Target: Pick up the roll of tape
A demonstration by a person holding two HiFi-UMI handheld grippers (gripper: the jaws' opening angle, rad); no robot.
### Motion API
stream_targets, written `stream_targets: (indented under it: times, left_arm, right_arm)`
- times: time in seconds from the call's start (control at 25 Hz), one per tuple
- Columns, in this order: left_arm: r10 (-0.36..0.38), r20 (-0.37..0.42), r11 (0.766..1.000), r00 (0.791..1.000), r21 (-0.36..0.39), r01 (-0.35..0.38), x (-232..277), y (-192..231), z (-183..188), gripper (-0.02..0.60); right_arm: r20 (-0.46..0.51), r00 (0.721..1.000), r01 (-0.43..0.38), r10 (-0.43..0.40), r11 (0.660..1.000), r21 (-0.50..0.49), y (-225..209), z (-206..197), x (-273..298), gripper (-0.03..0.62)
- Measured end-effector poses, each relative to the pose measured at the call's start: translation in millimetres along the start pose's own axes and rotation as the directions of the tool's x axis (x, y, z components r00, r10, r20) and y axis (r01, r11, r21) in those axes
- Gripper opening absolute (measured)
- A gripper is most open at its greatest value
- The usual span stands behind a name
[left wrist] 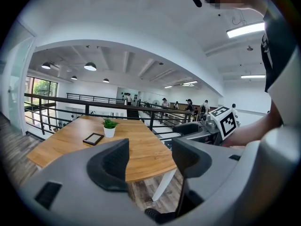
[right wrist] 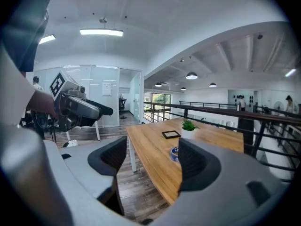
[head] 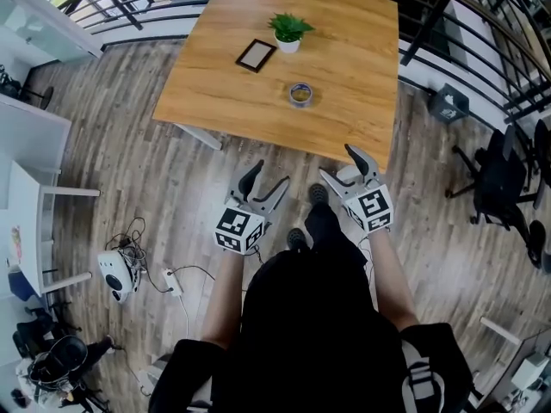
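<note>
The roll of tape [head: 300,95] lies flat on the wooden table [head: 224,76], near its middle; the right gripper view shows the roll of tape [right wrist: 174,154] partly behind a jaw. My left gripper [head: 267,185] hangs open over the floor, short of the table's near edge. My right gripper [head: 346,163] is open too, close to the table's near right corner. Nothing sits between either pair of jaws. In the left gripper view the left gripper [left wrist: 149,160] faces the table edge and the tape is not seen.
A small potted plant [head: 288,31] and a black picture frame [head: 256,55] stand on the far part of the table. A black railing [head: 482,50] runs behind and to the right. An office chair [head: 499,183] stands right; cables and a white device [head: 114,275] lie left.
</note>
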State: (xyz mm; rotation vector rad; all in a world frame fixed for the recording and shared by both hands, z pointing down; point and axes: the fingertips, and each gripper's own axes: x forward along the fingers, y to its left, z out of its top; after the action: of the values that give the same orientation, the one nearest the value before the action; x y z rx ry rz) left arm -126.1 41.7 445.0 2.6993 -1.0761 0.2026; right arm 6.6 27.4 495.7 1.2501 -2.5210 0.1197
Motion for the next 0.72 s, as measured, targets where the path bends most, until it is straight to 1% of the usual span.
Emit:
stream_targets:
  times: [0.16, 0.44, 0.72]
  left_arm:
    - [0.015, 0.003, 1.000, 1.000, -0.006, -0.015, 13, 7, 6, 0.285]
    - [0.037, -0.008, 0.999, 0.999, -0.029, -0.038, 42, 24, 5, 0.285]
    - [0.072, -0.011, 0.997, 0.997, -0.035, -0.072, 78, 56, 21, 0.285]
  right_arm:
    - [-0.008, 1.000, -0.016, 0.016, 1.000, 0.004, -12, 2, 9, 0.351]
    - [-0.027, 0.998, -0.049, 0.049, 0.999, 0.008, -38, -2, 33, 0.351]
    - [-0.028, 0.996, -0.086, 0.086, 0.996, 0.004, -75, 9, 72, 0.351]
